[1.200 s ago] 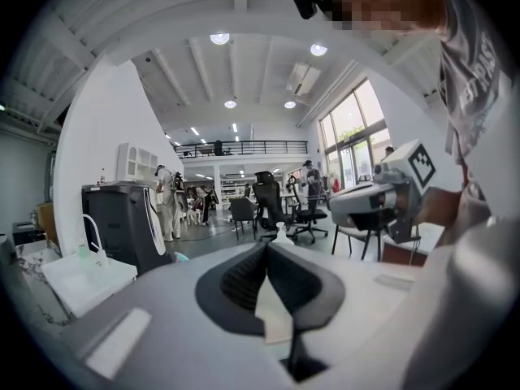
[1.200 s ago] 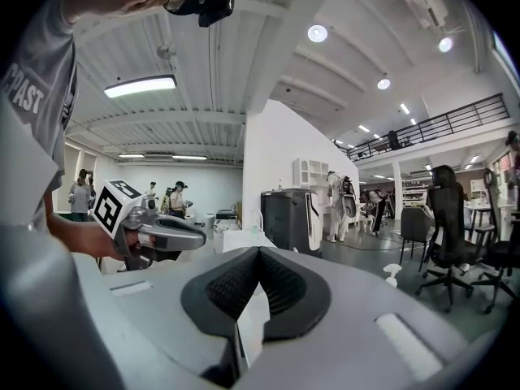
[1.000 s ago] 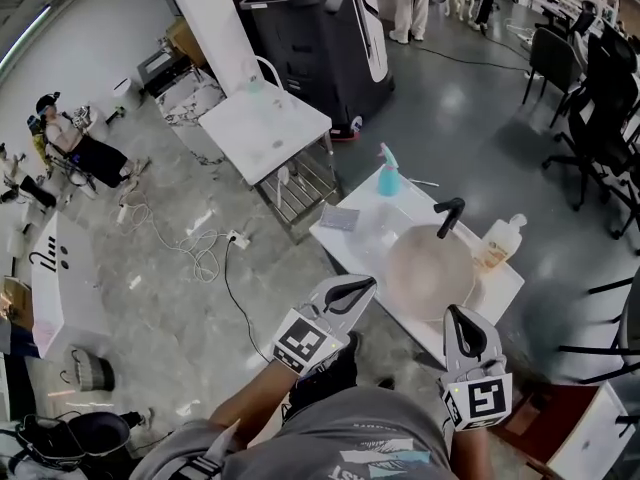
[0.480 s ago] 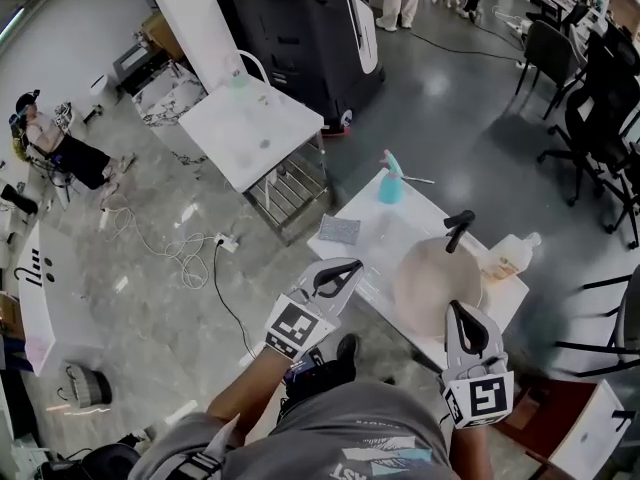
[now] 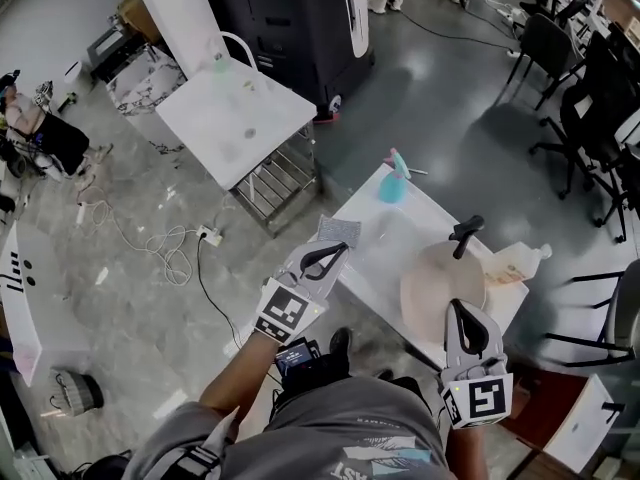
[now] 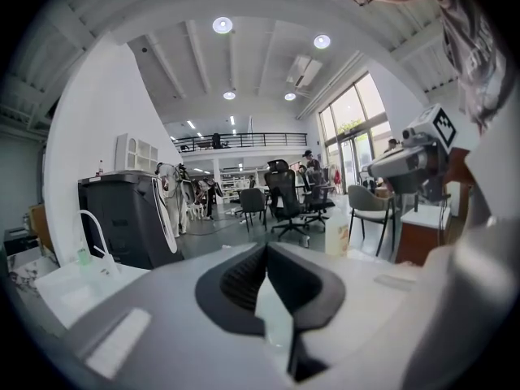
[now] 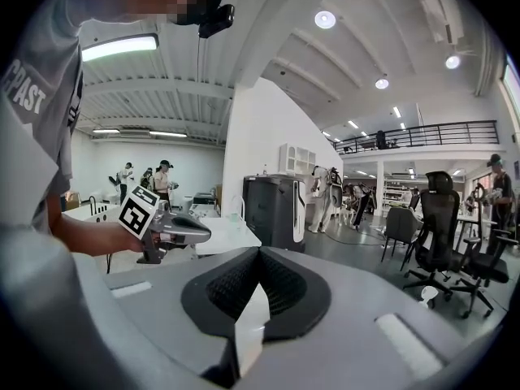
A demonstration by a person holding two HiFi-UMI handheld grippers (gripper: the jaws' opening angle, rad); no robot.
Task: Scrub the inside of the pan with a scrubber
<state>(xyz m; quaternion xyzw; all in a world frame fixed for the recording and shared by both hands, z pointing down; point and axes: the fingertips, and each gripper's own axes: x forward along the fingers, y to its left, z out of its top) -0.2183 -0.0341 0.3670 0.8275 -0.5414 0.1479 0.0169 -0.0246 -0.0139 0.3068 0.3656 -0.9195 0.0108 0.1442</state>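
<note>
In the head view a round pan (image 5: 443,286) with a pale inside and a black handle (image 5: 466,233) sits on a small white table (image 5: 400,233). A grey scrubber pad (image 5: 340,231) lies at the table's near left corner. My left gripper (image 5: 338,250) is shut and empty, its tips just short of the pad. My right gripper (image 5: 460,310) is shut and empty at the pan's near rim. In the left gripper view the left gripper (image 6: 266,246) has its jaws together, and the right gripper (image 6: 410,157) shows to the right. The right gripper view has the right gripper (image 7: 258,250) shut and the left gripper (image 7: 166,227) at the left.
A teal spray bottle (image 5: 392,181) stands at the small table's far corner and a soap bottle (image 5: 520,261) right of the pan. Beyond are a larger white table (image 5: 230,118), a black machine (image 5: 290,13), office chairs (image 5: 590,88) and a floor cable (image 5: 170,243).
Both grippers have come closer to the small table. The left one now reaches the scrubber pad's corner, and the right one is at the pan's near edge. Both stayed shut.
</note>
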